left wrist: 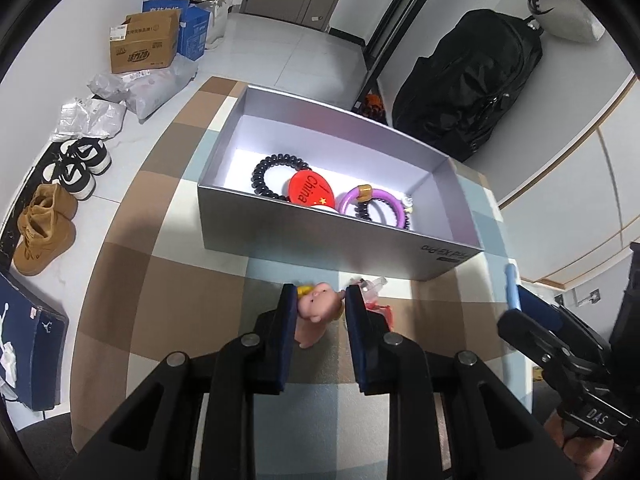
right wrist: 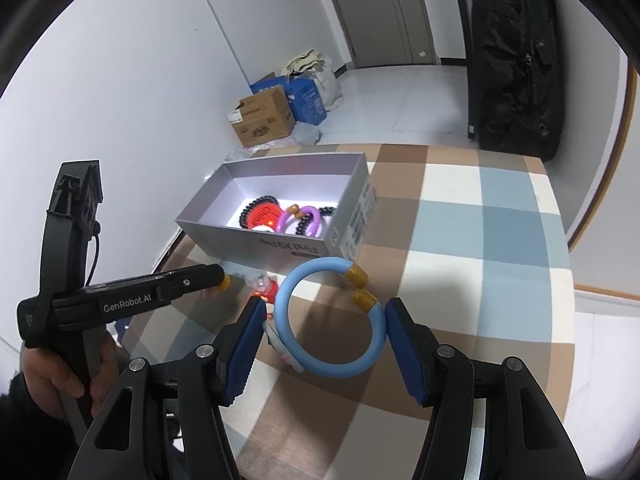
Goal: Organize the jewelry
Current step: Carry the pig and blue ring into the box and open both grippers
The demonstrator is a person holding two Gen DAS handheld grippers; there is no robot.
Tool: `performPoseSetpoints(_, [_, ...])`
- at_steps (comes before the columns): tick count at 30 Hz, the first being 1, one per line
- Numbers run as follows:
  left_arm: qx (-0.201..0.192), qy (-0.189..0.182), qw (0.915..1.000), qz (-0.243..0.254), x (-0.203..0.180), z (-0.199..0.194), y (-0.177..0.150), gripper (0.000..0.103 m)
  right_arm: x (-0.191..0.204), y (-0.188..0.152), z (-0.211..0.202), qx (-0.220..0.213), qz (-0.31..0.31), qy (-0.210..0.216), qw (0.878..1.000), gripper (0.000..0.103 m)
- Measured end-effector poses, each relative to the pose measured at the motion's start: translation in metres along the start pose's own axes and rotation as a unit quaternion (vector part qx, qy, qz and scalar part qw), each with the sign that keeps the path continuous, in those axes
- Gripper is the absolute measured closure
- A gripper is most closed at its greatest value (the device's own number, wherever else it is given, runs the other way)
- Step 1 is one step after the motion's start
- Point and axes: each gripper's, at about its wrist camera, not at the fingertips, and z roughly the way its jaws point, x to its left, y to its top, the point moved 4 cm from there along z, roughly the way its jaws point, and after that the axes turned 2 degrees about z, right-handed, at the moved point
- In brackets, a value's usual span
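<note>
The left gripper [left wrist: 318, 300] has its two pads pressed against a small pink pig figure [left wrist: 316, 306], the jaws drawn in about as far as they go, so I judge the pig gripped. It sits low over the checked tablecloth [left wrist: 168, 216], just short of the near wall of the grey box [left wrist: 304, 228]. The box lies straight ahead of this gripper and slightly up the picture, its long axis running across the view from left to right; inside it already lie a black beaded bracelet [left wrist: 276, 168], a red badge [left wrist: 310, 187] and a purple ring bracelet [left wrist: 372, 200]. The coming move, as I read it, turns on that one relation: the pig must clear the near wall and travel forward into the open box, a short lift and reach, and the left gripper is the nearer one to the box's middle. The right gripper [right wrist: 320, 336] stands about half open around a blue ring bracelet [right wrist: 332, 320]; its right pad touches the ring's outer edge, while whether the left pad touches it I cannot tell. That ring lies flat on the cloth, its gold-capped gap turned toward the box's near right corner. A little red charm [right wrist: 266, 290] lies on the cloth between the two grippers.
</note>
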Motion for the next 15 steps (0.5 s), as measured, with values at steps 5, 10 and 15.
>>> performPoseSetpoints(5, [-0.027, -0.015, 0.9995, 0.006, -0.005, -0.015, 0.004, 0.084, 0.013, 0.012, 0.000, -0.015, -0.015, 0.015, 1.000, 0.042])
performPoseSetpoints(10, [-0.079, -0.054, 0.9954, 0.004, -0.013, -0.040, 0.018, 0.084, 0.019, 0.028, 0.001, -0.037, -0.032, 0.019, 0.999, 0.042])
performPoseSetpoints(15, [-0.109, -0.068, 0.9916, -0.014, -0.013, -0.046, 0.038, 0.084, 0.016, 0.042, 0.008, -0.037, -0.016, 0.026, 0.999, 0.042])
